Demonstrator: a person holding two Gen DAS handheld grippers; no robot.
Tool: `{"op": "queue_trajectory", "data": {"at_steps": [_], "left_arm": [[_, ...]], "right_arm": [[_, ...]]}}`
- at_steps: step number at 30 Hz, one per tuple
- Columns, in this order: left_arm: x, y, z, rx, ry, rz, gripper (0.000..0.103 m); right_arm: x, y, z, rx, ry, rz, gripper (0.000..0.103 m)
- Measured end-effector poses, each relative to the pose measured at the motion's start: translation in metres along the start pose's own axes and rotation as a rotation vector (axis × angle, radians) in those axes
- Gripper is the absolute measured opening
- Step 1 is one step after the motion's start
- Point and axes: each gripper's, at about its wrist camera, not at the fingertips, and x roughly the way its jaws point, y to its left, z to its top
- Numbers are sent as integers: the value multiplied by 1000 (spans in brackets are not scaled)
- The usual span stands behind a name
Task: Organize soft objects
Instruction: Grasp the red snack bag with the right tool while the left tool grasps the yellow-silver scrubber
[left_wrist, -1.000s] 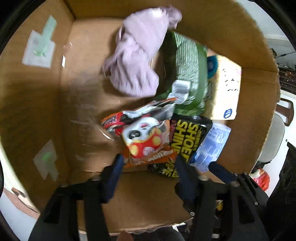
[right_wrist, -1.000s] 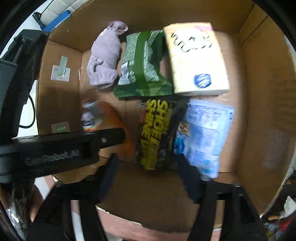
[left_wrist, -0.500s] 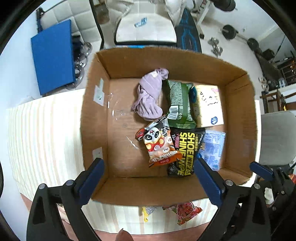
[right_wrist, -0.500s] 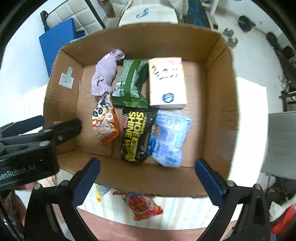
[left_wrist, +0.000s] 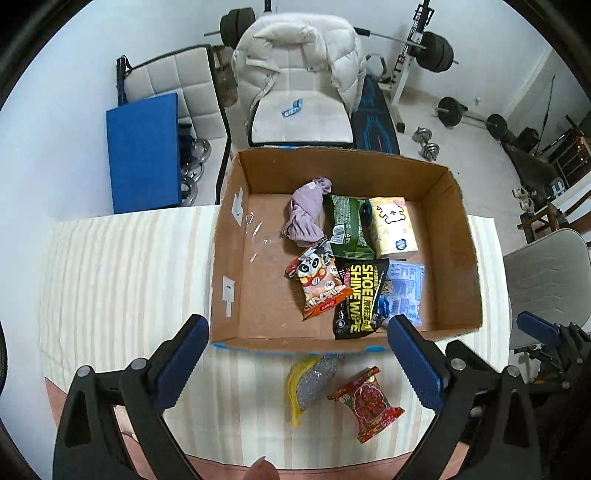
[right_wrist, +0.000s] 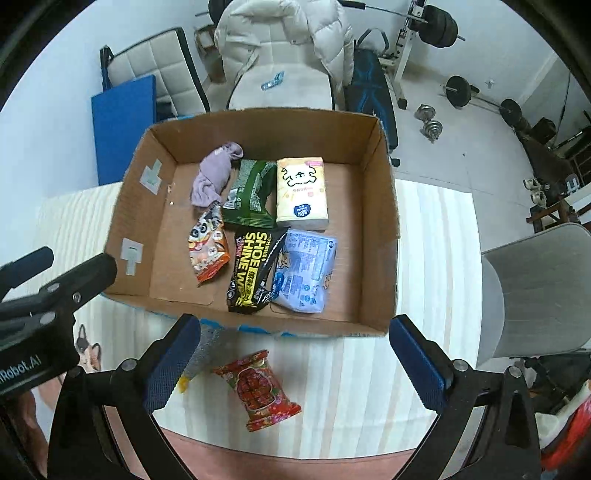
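A cardboard box (left_wrist: 458, 258) (right_wrist: 380, 221) on the striped table holds several soft items: a purple cloth (left_wrist: 304, 212) (right_wrist: 214, 173), a green pack (left_wrist: 347, 227) (right_wrist: 251, 194), a cream tissue pack (left_wrist: 393, 227) (right_wrist: 301, 192), an orange panda snack bag (left_wrist: 317, 284) (right_wrist: 207, 245), a black shoe-wipe pack (left_wrist: 358, 295) (right_wrist: 253, 269) and a pale blue pack (left_wrist: 404, 291) (right_wrist: 304, 273). In front of the box lie a red snack bag (left_wrist: 369, 402) (right_wrist: 258, 387) and a yellow-silver bag (left_wrist: 308, 380) (right_wrist: 195, 360). My left gripper (left_wrist: 295, 365) and right gripper (right_wrist: 295, 365) hover high over the box's near edge, both open and empty.
The striped table's near edge (left_wrist: 295, 458) runs along the bottom. Behind the box stand a chair with a white jacket (left_wrist: 295, 74), a blue mat (left_wrist: 142, 151) and weights. A grey chair (right_wrist: 535, 288) is at the right. The left gripper's body (right_wrist: 48, 317) shows at the right view's left edge.
Both grippers rose out of the box and opened wide, leaving the panda bag and the blue pack on the box floor. The whole box and table front now show.
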Motion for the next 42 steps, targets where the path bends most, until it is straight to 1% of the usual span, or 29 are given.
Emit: {"op": "queue_trajectory", "data": {"at_steps": [4,11,14,16,18,19,21,23,25,26,27,30,31,33,34,35,38,41,42], "left_arm": [[-19,2,-11,-3,-51,19,99],[-45,4,-20,-24,-95,-4,99],[-49,5,-25,-13,-104,20,99],[-46,8,-34,-5,-102,66,99],[-36,12,-46,15,-90,118,99],[-25,14,-55,31,-67,139,99],[-5,18,-65,49,-13,154,99],[22,24,-77,65,61,153,99],[44,28,-87,76,116,154,98],[53,29,-91,83,137,147,96],[64,29,-95,91,157,151,90],[86,25,-101,132,211,157,77],[92,24,-102,145,221,158,77],[103,18,-102,179,242,156,77],[108,14,-101,196,250,150,77],[114,8,-100,219,258,146,77],[127,-9,-97,274,282,127,77],[148,-23,-97,289,341,83,77],[158,-28,-98,285,373,56,77]], "right_arm": [[-18,-3,-9,10,-43,-5,103],[-45,-4,-22,13,-95,13,103],[-51,-4,-26,-2,-107,31,103],[-48,-2,-33,-29,-102,61,103],[-31,4,-45,-89,-49,76,103],[-21,7,-50,-121,-19,75,103],[13,17,-64,-194,64,60,103],[42,23,-74,-234,128,33,103],[80,29,-85,-261,203,30,103],[98,30,-88,-259,239,32,103],[114,33,-92,-254,267,35,103],[150,37,-98,-223,323,63,102],[158,38,-100,-211,339,75,100],[177,35,-108,-155,402,121,89],[182,33,-112,-134,420,125,69],[186,30,-116,-121,431,111,60],[184,19,-128,-94,429,105,56],[178,2,-138,-75,429,65,53],[174,-6,-142,-58,427,53,53]]}}
